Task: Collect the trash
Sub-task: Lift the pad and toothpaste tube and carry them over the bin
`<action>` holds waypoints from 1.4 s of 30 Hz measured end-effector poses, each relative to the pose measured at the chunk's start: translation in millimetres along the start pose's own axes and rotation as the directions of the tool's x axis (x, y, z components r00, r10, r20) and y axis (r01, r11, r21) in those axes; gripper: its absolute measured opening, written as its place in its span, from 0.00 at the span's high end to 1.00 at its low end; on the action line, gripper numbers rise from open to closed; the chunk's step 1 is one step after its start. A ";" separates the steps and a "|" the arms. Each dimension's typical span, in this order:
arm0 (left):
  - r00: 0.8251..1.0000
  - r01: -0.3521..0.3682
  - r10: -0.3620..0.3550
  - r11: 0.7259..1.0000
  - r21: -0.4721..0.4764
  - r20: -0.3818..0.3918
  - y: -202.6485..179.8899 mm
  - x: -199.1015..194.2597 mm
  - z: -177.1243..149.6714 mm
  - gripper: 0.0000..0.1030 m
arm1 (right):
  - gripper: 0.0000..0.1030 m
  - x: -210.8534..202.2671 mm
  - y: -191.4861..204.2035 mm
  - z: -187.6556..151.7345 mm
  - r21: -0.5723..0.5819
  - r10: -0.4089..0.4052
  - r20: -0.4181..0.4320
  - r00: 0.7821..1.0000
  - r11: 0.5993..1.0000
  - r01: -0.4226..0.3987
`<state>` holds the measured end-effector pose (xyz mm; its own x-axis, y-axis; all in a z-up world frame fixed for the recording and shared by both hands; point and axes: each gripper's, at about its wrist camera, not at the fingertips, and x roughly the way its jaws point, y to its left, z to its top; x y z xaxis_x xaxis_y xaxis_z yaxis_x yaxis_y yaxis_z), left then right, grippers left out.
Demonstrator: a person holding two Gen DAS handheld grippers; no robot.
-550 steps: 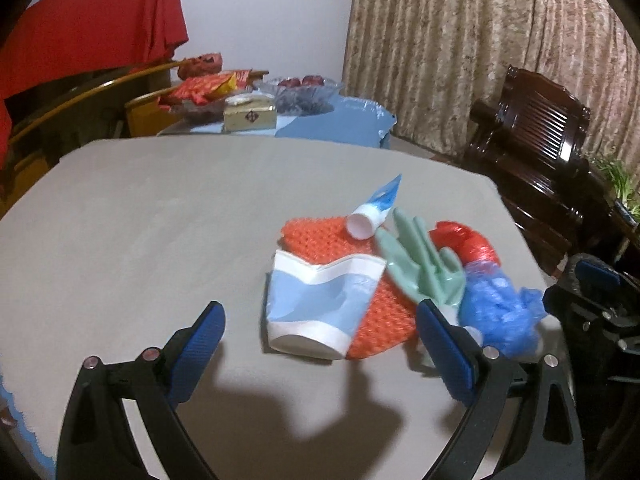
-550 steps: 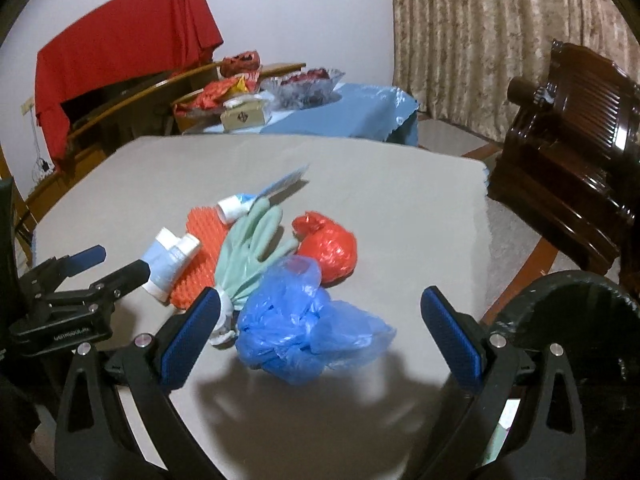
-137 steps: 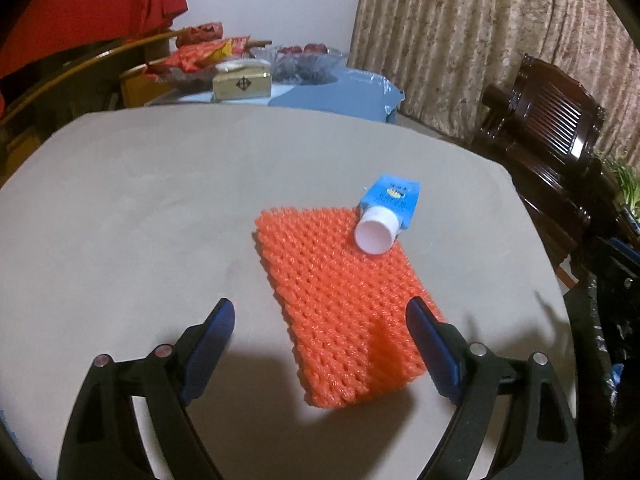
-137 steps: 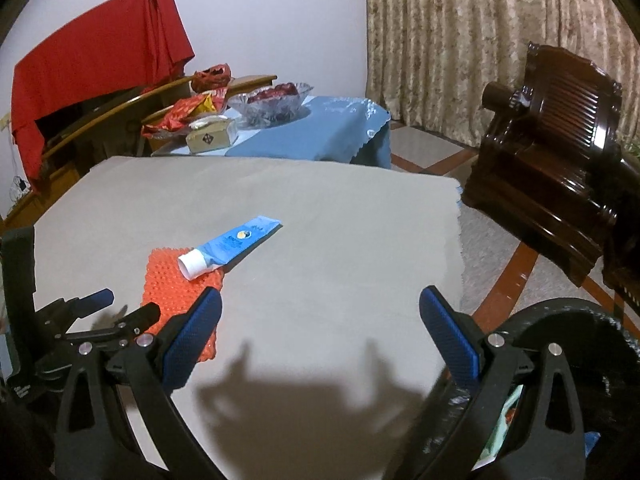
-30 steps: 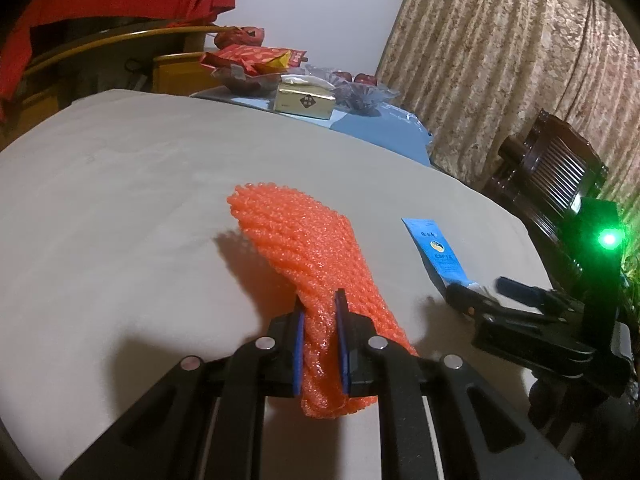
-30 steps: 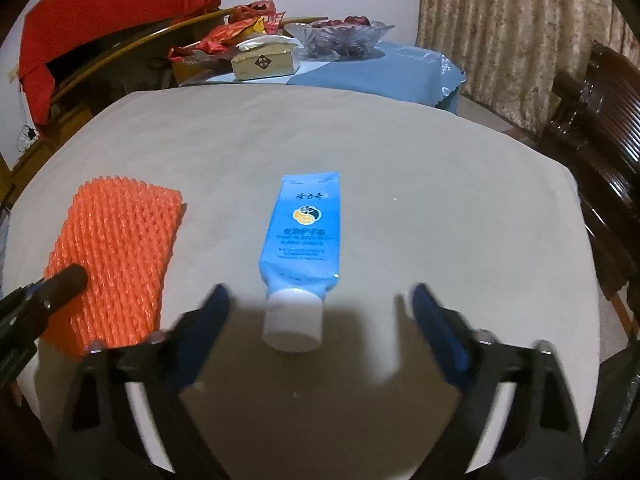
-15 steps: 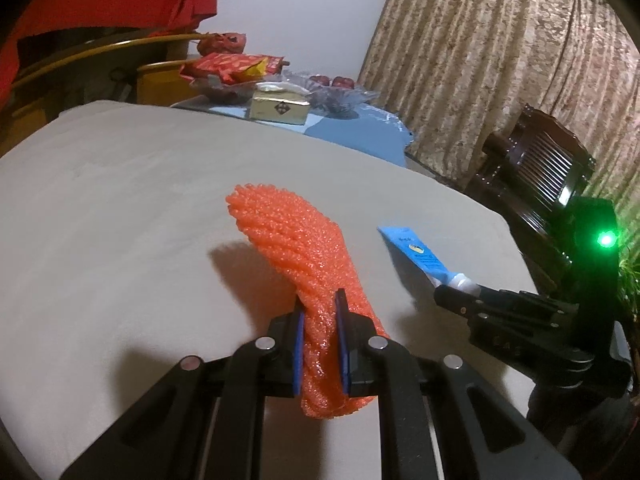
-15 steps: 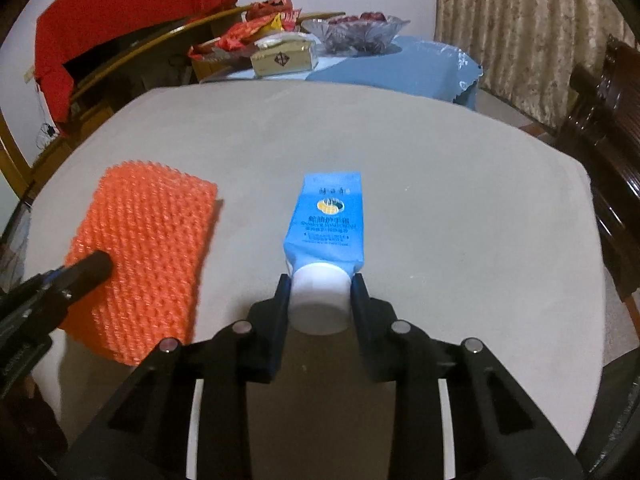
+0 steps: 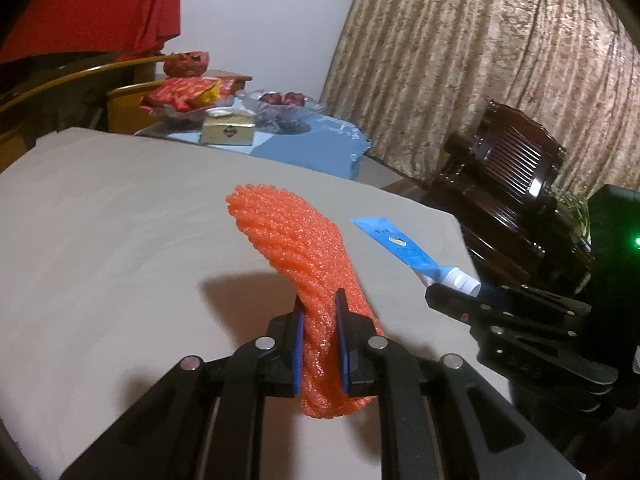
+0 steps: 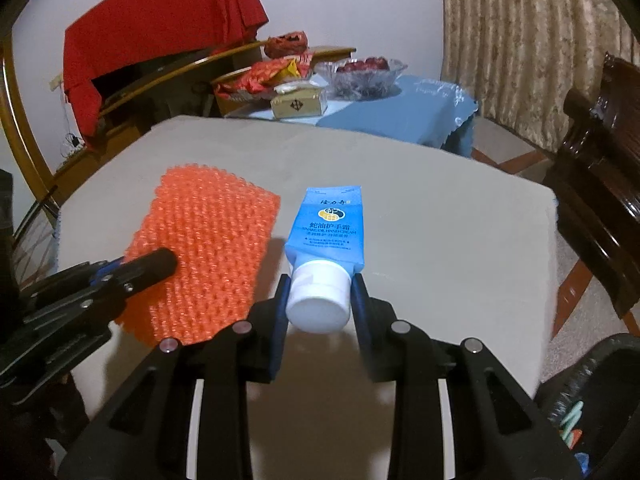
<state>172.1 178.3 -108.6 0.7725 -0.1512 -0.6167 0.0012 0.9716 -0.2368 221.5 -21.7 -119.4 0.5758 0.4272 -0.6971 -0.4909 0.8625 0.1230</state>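
Observation:
My left gripper (image 9: pixel 320 310) is shut on an orange foam net sleeve (image 9: pixel 304 248) and holds it lifted above the grey table (image 9: pixel 112 216). The sleeve also shows in the right wrist view (image 10: pixel 208 248), with the left gripper (image 10: pixel 160 264) clamped on its near edge. My right gripper (image 10: pixel 320 292) is shut on the white cap of a blue hand cream tube (image 10: pixel 330 224), raised off the table. In the left wrist view the tube (image 9: pixel 404 246) sticks out of the right gripper (image 9: pixel 452 292) at the right.
A black trash bin (image 10: pixel 592 404) with trash inside stands at the lower right, beside the table edge. A dark wooden chair (image 9: pixel 516 176) is to the right. A side table with a blue cloth (image 10: pixel 400 112), a box, snacks and a glass bowl is behind.
Both grippers have lifted their items higher off the table over the last second. The right gripper closed on the tube's cap a second ago and now holds it raised.

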 end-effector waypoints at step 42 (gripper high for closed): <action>0.939 0.337 -0.341 0.898 0.284 -0.036 -251.5 -41.6 -7.4 0.87 | 0.72 -243.1 -145.1 -88.4 0.223 -0.330 0.186 0.926 0.931 0.287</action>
<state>135.0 -61.0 -29.0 0.7023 -0.4797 -0.5260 0.4411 0.8732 -0.2073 95.0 -274.7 -30.2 0.8164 0.1611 -0.5545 -0.1460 0.9867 0.0717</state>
